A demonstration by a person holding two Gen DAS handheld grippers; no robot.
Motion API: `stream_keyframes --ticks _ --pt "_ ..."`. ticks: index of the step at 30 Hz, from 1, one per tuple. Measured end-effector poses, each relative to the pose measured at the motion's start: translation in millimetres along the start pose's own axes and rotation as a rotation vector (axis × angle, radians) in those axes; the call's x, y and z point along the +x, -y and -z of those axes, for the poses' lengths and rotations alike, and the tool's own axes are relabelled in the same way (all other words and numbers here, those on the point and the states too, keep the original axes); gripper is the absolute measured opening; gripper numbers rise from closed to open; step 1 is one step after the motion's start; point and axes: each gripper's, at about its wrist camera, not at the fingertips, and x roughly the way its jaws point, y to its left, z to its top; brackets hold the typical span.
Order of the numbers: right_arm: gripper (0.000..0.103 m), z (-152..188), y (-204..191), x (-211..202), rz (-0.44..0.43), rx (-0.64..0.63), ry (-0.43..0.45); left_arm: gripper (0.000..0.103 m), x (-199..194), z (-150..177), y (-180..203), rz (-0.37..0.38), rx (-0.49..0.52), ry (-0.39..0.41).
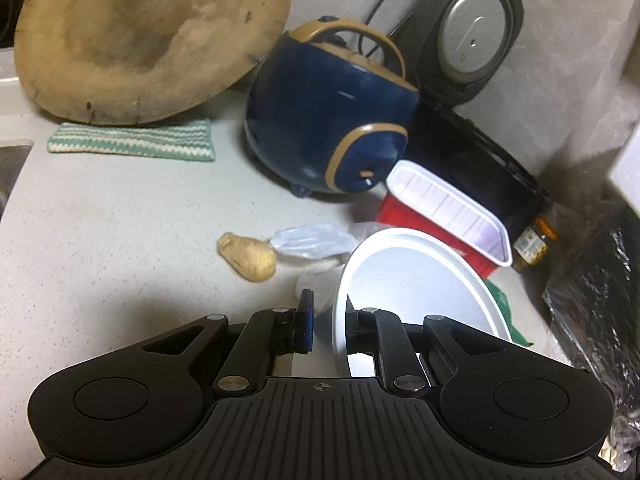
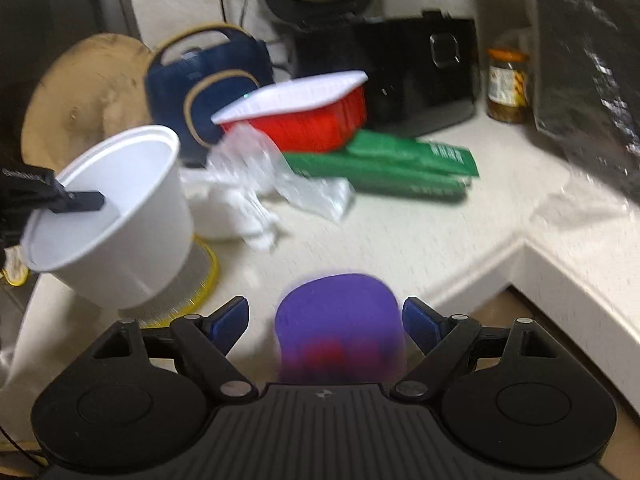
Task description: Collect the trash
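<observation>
Left wrist view shows my left gripper [image 1: 325, 322] with its fingers closed on the rim of a white bowl [image 1: 420, 280], plain plastic and empty; one finger is inside the wall, the other outside. This view alone shows a piece of ginger [image 1: 248, 256] on the table [image 1: 120, 220] and a striped cloth [image 1: 132, 142]. In the right wrist view I see the same white bowl [image 2: 120, 216] from outside: it is lifted and tilted, mouth turned up and toward the camera. My right gripper [image 2: 325, 320] has its fingers wide apart, and a blurred purple cup [image 2: 340, 324] stands between them; the pads are not pressing it. Only here I see the long green packets [image 2: 384, 164], lying flat, long axis running left to right, under a red tray [image 2: 312, 120].
</observation>
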Motion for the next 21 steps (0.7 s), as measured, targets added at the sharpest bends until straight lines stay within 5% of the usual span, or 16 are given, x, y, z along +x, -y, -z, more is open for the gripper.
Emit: stream_keyframes --ticks 9,12,17,21 --pt "0.092 17 -17 1 0.083 -0.187 -0.055 0.015 -8 1 -1 0.015 -0.011 0.0" --pt "0.097 22 7 -21 0.062 -0.118 -0.05 0.015 -13 6 10 0.039 0.066 0.035" --pt "0.099 29 54 -31 0.117 0.084 -0.093 0.015 6 10 15 0.049 0.044 -0.042" --pt "0.102 27 60 -39 0.184 0.07 -0.061 0.015 6 15 14 0.052 0.054 -0.048"
